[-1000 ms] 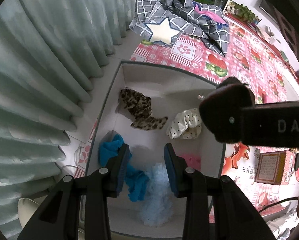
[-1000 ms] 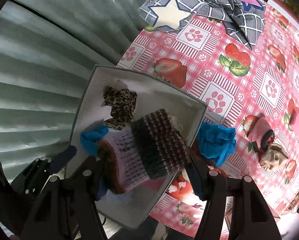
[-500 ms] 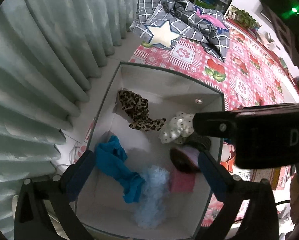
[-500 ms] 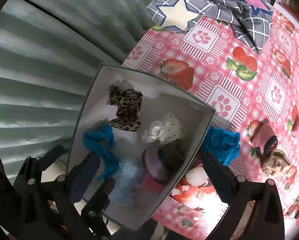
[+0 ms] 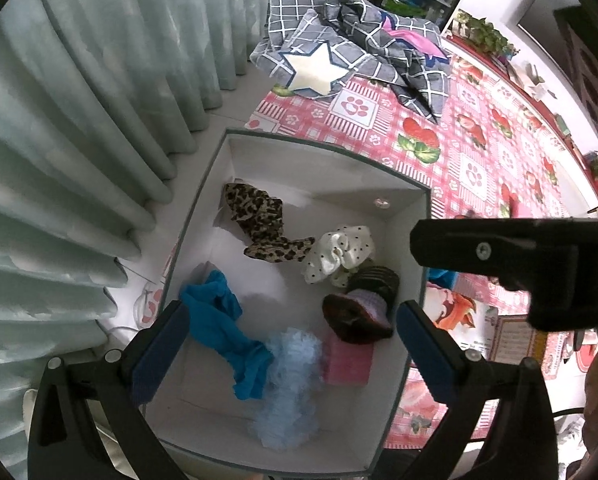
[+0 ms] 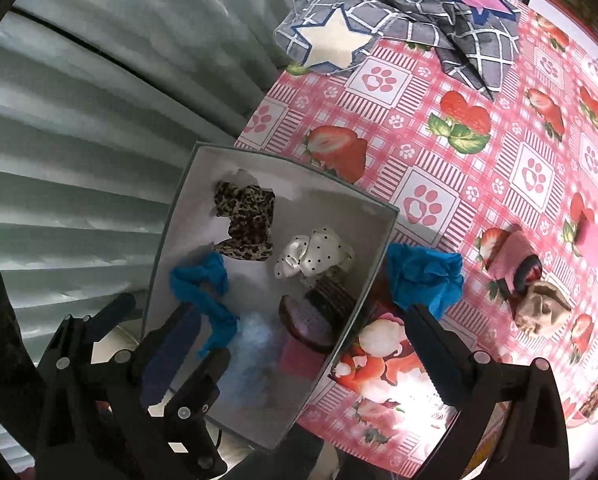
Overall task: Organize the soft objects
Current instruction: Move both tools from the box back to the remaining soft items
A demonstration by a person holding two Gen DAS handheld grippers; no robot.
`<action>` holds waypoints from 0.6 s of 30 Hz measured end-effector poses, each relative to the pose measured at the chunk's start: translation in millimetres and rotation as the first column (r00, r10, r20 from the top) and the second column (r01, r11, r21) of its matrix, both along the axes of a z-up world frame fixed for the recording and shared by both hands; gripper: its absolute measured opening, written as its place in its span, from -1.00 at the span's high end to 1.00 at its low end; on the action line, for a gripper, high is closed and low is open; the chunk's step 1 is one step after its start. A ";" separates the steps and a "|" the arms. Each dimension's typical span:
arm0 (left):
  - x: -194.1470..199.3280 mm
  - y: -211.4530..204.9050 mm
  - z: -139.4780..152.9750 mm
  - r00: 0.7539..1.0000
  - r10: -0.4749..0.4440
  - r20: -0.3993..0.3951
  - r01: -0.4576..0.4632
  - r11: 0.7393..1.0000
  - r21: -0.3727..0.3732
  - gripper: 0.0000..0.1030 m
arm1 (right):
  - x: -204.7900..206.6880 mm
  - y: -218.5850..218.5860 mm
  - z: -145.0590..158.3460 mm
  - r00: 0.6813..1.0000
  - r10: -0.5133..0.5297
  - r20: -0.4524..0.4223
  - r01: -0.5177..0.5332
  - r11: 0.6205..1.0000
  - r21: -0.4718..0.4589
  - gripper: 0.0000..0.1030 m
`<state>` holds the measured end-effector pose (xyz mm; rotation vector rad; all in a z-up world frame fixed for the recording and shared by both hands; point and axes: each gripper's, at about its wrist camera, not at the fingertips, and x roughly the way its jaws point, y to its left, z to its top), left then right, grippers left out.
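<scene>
Tongs both hang released above the box (image 6: 379,248); blue cloth (image 6: 425,278) (crumpled, no clear axis) lies outside its rim, nearest the right gripper (image 6: 299,356), away from the left gripper (image 5: 291,344).

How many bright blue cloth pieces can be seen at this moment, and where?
2. One blue cloth lies inside the white box, left side; another blue cloth sits on the tablecloth against the box's right wall. Others may be hidden.
</scene>
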<state>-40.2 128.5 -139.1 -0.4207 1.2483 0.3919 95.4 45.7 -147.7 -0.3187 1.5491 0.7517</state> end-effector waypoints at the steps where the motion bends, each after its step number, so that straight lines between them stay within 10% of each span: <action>1: 0.3 -0.7 0.9 1.000 -0.001 0.000 0.001 1.000 -0.005 -0.99 | 0.1 -2.4 1.3 1.000 -0.006 -0.003 0.006 1.000 0.003 -1.00; 18: 41.0 -61.1 28.9 0.976 -0.218 0.028 0.218 0.976 -0.019 -0.99 | 36.5 -153.3 44.8 0.946 -0.312 -0.083 0.317 0.947 0.055 -1.00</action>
